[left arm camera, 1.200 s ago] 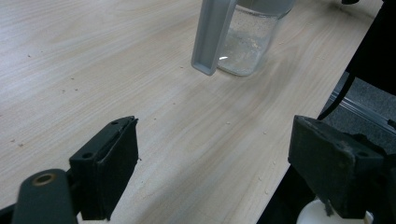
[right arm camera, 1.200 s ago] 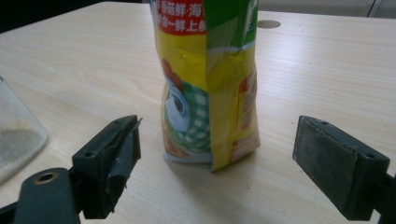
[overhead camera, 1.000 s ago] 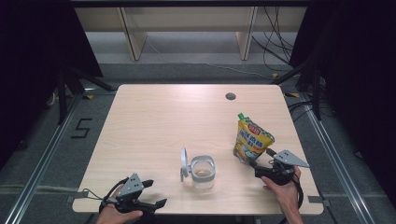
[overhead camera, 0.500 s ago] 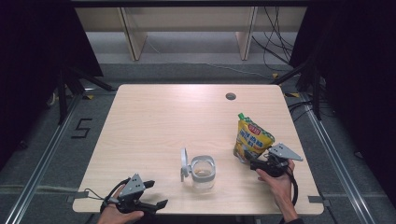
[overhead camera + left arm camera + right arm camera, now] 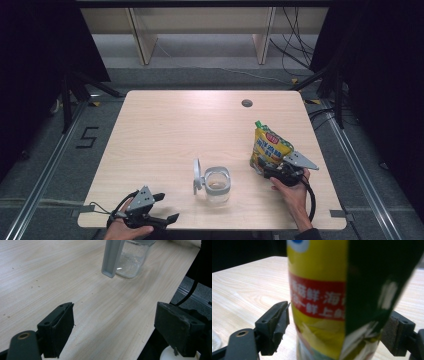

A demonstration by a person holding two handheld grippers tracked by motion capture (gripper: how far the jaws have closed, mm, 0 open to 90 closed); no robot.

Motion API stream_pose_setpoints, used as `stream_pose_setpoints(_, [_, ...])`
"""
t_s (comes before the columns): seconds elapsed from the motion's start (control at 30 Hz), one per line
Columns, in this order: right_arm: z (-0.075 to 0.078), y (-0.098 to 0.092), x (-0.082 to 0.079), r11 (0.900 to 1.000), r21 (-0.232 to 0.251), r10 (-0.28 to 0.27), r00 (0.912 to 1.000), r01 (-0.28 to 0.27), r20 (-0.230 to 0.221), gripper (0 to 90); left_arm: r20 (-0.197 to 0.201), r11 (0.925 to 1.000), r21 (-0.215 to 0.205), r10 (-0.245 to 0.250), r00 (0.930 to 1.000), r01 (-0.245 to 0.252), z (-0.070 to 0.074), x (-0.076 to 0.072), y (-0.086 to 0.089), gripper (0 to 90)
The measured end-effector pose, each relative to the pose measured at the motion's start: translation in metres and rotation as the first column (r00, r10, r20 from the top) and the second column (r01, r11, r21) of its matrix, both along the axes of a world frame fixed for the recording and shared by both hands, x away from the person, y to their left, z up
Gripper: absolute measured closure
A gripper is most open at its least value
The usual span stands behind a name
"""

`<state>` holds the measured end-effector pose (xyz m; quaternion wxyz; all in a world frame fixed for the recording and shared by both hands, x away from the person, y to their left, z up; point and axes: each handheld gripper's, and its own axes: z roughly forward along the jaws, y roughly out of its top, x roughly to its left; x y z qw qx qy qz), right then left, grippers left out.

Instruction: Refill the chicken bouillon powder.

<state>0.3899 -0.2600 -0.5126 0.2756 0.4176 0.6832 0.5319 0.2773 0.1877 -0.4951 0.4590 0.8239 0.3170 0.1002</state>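
Observation:
A yellow stand-up pouch (image 5: 270, 146) with a green cap and a red label band stands upright at the table's right side. My right gripper (image 5: 267, 170) is open at its base, and in the right gripper view the pouch (image 5: 329, 302) stands between the two jaws without touching either pad. A clear glass jar (image 5: 217, 184) with its grey lid (image 5: 197, 175) flipped open to the left sits near the front middle. At the front left corner my left gripper (image 5: 166, 208) rests open with nothing in it, and its own view looks across bare wood toward the jar (image 5: 132, 258).
The light wood table (image 5: 175, 130) has a round cable hole (image 5: 246, 103) at the back right. The left gripper's right jaw hangs past the table's front edge (image 5: 160, 322). Metal floor rails run along both sides of the table.
My right gripper has moved forward and left, up to the foot of the pouch, so its jaws now straddle it. The left gripper has stayed put.

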Motion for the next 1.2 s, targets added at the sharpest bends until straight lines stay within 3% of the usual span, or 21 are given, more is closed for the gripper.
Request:
stream_pose_setpoints(0.07, [0.000,-0.002,0.002,1.000,-0.029,-0.001,0.9995,0.002,0.033,21.2,-0.006,0.9995,-0.029,0.012,0.9999,-0.012,-0.001,-0.001,-0.002,15.5])
stream_pose_setpoints(0.1, [0.000,-0.001,0.002,1.000,-0.005,0.010,0.9999,-0.010,-0.002,21.8,-0.019,0.9996,-0.019,0.019,0.9996,-0.019,0.000,-0.002,-0.002,15.5])
stream_pose_setpoints(0.23, [-0.001,0.000,0.006,1.000,0.000,-0.006,0.9995,0.006,0.033,23.7,-0.011,0.9999,-0.010,0.013,0.9999,-0.013,-0.001,-0.001,-0.001,15.6])
stream_pose_setpoints(0.3, [-0.002,0.002,0.005,1.000,0.018,-0.005,0.9999,0.005,-0.011,25.1,-0.017,0.9999,0.002,0.014,0.9998,-0.014,0.000,-0.001,-0.001,15.6])
stream_pose_setpoints(0.33, [-0.002,0.001,0.007,1.000,0.000,-0.004,0.9995,0.004,0.032,25.7,-0.016,0.9999,0.005,0.011,0.9998,-0.011,0.000,-0.001,-0.001,15.6])
stream_pose_setpoints(0.37, [-0.002,0.002,0.007,1.000,0.007,0.003,1.0000,-0.003,-0.005,26.6,-0.016,0.9999,0.004,0.011,0.9998,-0.011,0.000,-0.001,-0.001,15.6])
stream_pose_setpoints(0.4, [-0.003,0.002,0.008,1.000,-0.004,0.004,1.0000,-0.004,0.003,27.1,-0.012,0.9999,0.003,0.012,0.9999,-0.012,-0.001,-0.001,-0.001,15.6])
stream_pose_setpoints(0.43, [-0.005,0.003,0.011,1.000,0.007,-0.027,0.9968,0.027,0.075,27.7,-0.014,0.9999,0.001,0.013,0.9998,-0.013,-0.001,-0.002,-0.002,15.6])
stream_pose_setpoints(0.5, [-0.003,0.000,0.011,1.000,0.008,0.018,0.9990,-0.018,0.040,29.0,-0.004,0.9998,-0.019,0.010,0.9999,-0.010,-0.001,-0.001,-0.003,15.6])
stream_pose_setpoints(0.57, [-0.002,0.003,0.009,1.000,0.022,-0.016,0.9999,0.016,-0.005,30.4,0.010,0.9999,-0.012,-0.004,0.9999,0.004,-0.002,-0.001,-0.002,15.6])
stream_pose_setpoints(0.6, [-0.003,0.003,0.010,1.000,0.022,-0.015,0.9999,0.015,0.007,31.2,0.006,0.9996,-0.029,0.005,1.0000,-0.005,-0.002,-0.001,-0.003,15.6])
stream_pose_setpoints(0.73, [-0.003,0.003,0.012,1.000,0.018,0.001,0.9995,-0.002,0.030,36.0,-0.002,1.0000,0.007,-0.002,1.0000,0.002,0.000,-0.001,-0.001,15.6])
stream_pose_setpoints(0.8, [-0.002,0.004,0.013,1.000,0.020,0.004,0.9995,-0.005,0.032,37.5,0.001,0.9998,-0.020,0.009,1.0000,-0.009,-0.001,-0.002,-0.003,15.6])
stream_pose_setpoints(0.83, [-0.003,0.005,0.016,1.000,0.023,-0.006,0.9972,0.005,0.075,37.7,0.003,0.9997,-0.021,0.009,1.0000,-0.009,-0.002,-0.002,-0.003,15.6])
stream_pose_setpoints(0.9, [-0.002,0.006,0.014,0.999,0.037,0.008,0.9993,-0.009,0.037,37.7,0.005,0.9999,-0.013,0.005,1.0000,-0.005,-0.002,-0.001,-0.002,15.6])
stream_pose_setpoints(0.93, [-0.003,0.008,0.018,1.000,0.002,0.016,0.9969,-0.016,0.077,40.6,0.008,1.0000,-0.003,0.000,1.0000,0.000,-0.001,-0.001,-0.001,15.6])
stream_pose_setpoints(1.0, [-0.002,0.010,0.016,1.000,-0.002,0.006,0.9974,-0.006,0.072,47.2,-0.013,0.9994,-0.029,0.016,0.9998,-0.016,-0.002,-0.002,-0.003,15.6])
stream_pose_setpoints(1.03, [-0.001,0.009,0.018,1.000,-0.028,0.014,0.9929,-0.011,0.118,49.0,-0.006,0.9995,-0.028,0.012,0.9999,-0.012,-0.001,-0.002,-0.003,15.6])
stream_pose_setpoints(1.07, [-0.001,0.009,0.018,1.000,-0.028,0.014,0.9929,-0.011,0.118,49.0,-0.006,0.9995,-0.028,0.012,0.9999,-0.012,-0.001,-0.002,-0.003,15.6])
stream_pose_setpoints(1.1, [0.001,0.008,0.018,0.997,-0.081,0.033,0.9899,-0.022,0.138,51.1,0.004,0.9997,-0.023,0.003,1.0000,-0.003,-0.001,-0.001,-0.002,15.6])
stream_pose_setpoints(1.2, [0.002,0.010,0.015,0.998,-0.056,0.005,0.9948,0.001,0.102,52.0,0.003,0.9995,-0.030,0.008,1.0000,-0.008,-0.002,-0.001,-0.003,15.9])
